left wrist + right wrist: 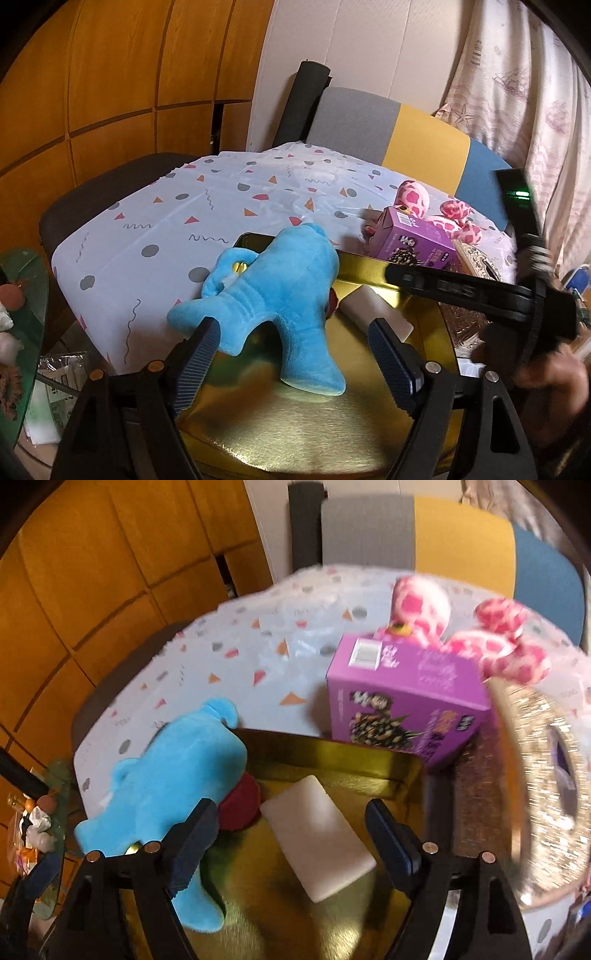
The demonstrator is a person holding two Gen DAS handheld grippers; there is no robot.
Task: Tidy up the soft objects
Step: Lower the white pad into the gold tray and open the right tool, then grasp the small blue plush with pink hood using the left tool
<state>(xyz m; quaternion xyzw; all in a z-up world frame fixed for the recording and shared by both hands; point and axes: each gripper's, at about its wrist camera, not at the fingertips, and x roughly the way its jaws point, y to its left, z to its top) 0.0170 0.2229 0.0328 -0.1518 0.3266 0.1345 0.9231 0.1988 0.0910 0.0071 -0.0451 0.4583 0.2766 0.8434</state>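
Note:
A blue plush toy (pixel 280 291) lies in the gold tray (pixel 314 443), its head over the far left rim; it also shows in the right wrist view (pixel 177 775). My left gripper (pixel 291 339) is open around its tail end, not clamping it. A white soft block (pixel 317 838) and a dark red soft thing (pixel 238 806) lie in the tray (pixel 332 753). My right gripper (pixel 291 823) is open and empty just above the white block. A pink spotted plush (pixel 480 635) lies on the table behind a purple box (pixel 406 705).
The table has a white patterned cloth (pixel 221 206). A glittery silver frame (pixel 546 794) stands right of the tray. A grey, yellow and blue chair back (pixel 406 129) is behind the table. A glass side table with clutter (pixel 14 332) is at the left.

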